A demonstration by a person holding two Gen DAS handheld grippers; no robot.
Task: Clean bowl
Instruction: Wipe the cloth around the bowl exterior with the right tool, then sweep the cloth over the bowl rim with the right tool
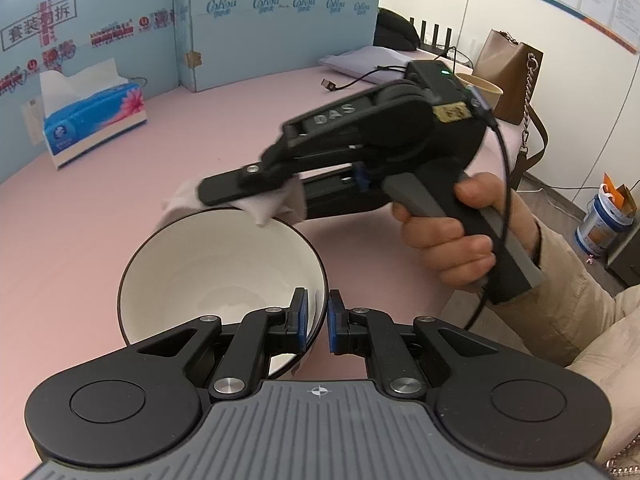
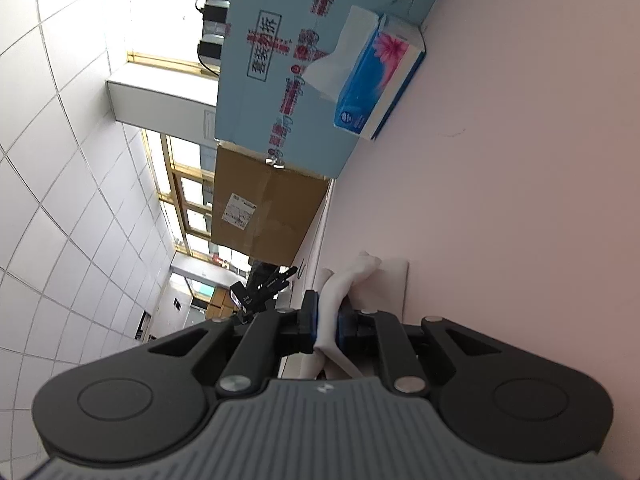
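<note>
A white bowl [image 1: 208,276] with a dark rim is held tilted above the pink table [image 1: 80,240]. My left gripper [image 1: 317,316] is shut on the bowl's near rim, one pad inside and one outside. My right gripper [image 1: 224,192] is turned on its side just beyond the bowl's far rim, shut on a white tissue [image 1: 276,204] that touches that rim. In the right wrist view the gripper [image 2: 327,322] pinches the tissue [image 2: 352,276] between its blue pads; the bowl is not visible there.
A blue tissue box [image 1: 96,120] [image 2: 378,84] stands at the back left before a light blue carton wall [image 1: 280,28]. A paper cup [image 1: 484,90], a brown bag [image 1: 508,68], cables and a folded cloth [image 1: 368,62] lie at the far right.
</note>
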